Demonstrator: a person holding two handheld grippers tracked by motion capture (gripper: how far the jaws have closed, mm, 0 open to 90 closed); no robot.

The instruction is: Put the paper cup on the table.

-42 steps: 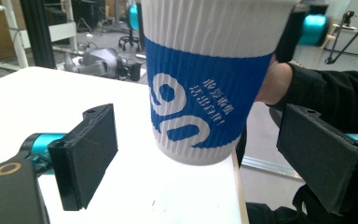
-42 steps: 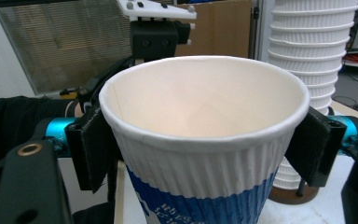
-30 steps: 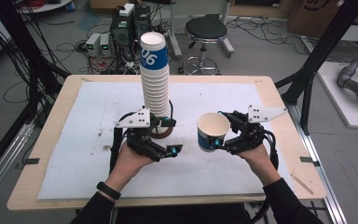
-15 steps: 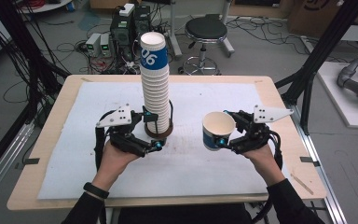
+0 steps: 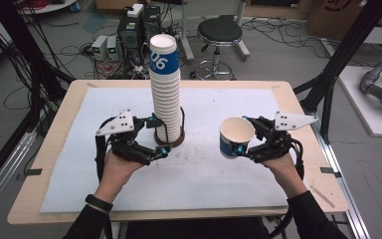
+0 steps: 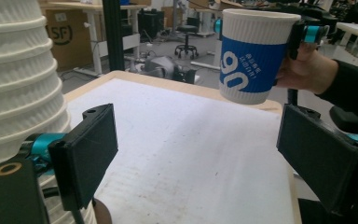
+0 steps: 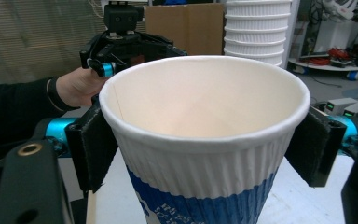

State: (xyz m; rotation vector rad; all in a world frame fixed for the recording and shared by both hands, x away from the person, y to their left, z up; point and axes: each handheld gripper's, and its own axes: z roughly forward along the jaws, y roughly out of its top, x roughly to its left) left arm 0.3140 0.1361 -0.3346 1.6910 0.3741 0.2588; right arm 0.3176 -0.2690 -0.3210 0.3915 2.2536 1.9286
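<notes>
The right gripper (image 5: 238, 147) pinches one paper cup (image 5: 236, 137) between its two black jaws, one on each side. The cup sits upright with its open mouth up, held above the white mat (image 5: 204, 174). The left gripper (image 5: 160, 137) has its jaws spread wide with nothing between them. It sits just beside the bottom of the tall cup stack (image 5: 165, 94); it may be touching it, but that is hard to see.
</notes>
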